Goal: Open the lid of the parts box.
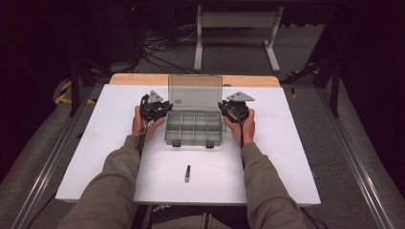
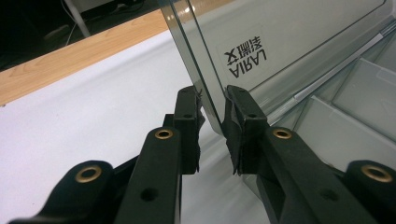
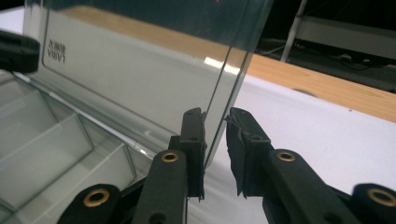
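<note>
A clear grey compartment organiser box [image 1: 194, 128] sits at the centre of the white bench [image 1: 95, 157], its lid [image 1: 195, 92] standing upright at the far side. The compartments appear empty. The left gripper [image 2: 213, 116] straddles the lid's left edge; its fingers [image 2: 187, 112] stand slightly apart from the plastic, released. The right gripper [image 3: 215, 128] straddles the lid's right edge likewise, with a gap showing on both sides. A small dark cylindrical item [image 1: 187, 173] lies on the bench, near side, well apart from the box.
</note>
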`<action>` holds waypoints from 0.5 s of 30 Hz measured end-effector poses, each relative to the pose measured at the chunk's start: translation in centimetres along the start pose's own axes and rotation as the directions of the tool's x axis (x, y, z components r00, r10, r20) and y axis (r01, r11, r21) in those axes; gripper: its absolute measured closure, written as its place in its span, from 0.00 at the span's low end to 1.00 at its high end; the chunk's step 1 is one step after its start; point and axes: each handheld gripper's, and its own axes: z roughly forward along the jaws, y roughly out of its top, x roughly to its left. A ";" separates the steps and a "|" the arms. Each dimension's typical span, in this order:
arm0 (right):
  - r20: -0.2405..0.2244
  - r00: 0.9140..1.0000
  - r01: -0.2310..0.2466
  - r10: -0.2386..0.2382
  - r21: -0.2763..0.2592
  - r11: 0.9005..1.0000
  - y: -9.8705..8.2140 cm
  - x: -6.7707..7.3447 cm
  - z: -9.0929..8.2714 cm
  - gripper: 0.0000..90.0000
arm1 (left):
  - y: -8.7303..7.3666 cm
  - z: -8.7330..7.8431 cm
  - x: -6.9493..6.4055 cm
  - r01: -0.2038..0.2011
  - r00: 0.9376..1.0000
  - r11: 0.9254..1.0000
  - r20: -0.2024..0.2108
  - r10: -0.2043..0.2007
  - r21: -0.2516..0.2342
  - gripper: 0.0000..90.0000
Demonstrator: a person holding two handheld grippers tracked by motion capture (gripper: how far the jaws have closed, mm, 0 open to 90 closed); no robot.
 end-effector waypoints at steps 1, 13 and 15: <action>0.007 1.000 0.008 -0.008 0.017 1.000 0.0 0.1 0.2 0.84 | 0.0 0.0 -0.1 0.000 1.000 1.000 0.000 0.000 0.002 0.84; 0.013 1.000 0.001 -0.002 0.085 0.996 -0.4 0.3 0.9 0.87 | 0.1 0.0 -0.3 0.000 1.000 1.000 -0.023 0.001 0.005 0.84; 0.012 1.000 -0.002 0.001 0.084 0.996 -0.4 0.2 0.9 0.87 | 0.0 0.0 -0.3 0.005 1.000 1.000 -0.018 -0.005 0.001 0.84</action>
